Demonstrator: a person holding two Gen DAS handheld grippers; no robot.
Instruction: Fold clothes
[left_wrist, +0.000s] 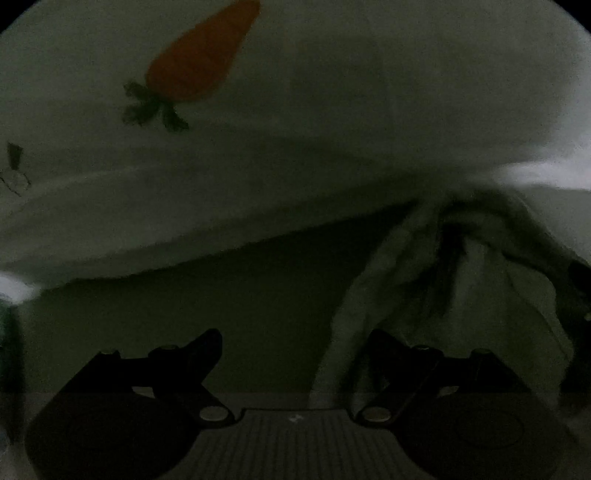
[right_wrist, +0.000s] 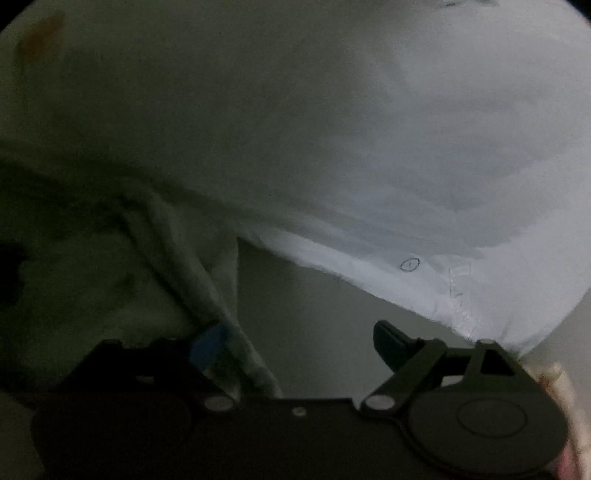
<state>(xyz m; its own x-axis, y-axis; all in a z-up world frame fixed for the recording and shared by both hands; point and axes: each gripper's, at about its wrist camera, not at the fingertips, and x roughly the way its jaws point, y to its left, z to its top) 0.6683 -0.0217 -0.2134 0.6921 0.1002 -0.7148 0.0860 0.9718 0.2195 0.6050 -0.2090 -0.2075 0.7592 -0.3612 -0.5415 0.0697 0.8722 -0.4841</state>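
A white garment (left_wrist: 295, 155) with an orange carrot print (left_wrist: 199, 55) fills the top of the dim left wrist view, very close to the lens. A bunched fold of it (left_wrist: 443, 280) hangs by the right finger. My left gripper (left_wrist: 295, 347) is open, its jaws wide apart, with nothing between them. In the right wrist view the same white garment (right_wrist: 332, 129) fills the frame. A fold of it (right_wrist: 221, 295) drapes over the left finger. My right gripper (right_wrist: 299, 343) is open.
Both views are dark and nearly covered by cloth. A pale surface (right_wrist: 314, 314) shows under the garment's hem. A hand (right_wrist: 554, 384) holds the right gripper at the lower right edge.
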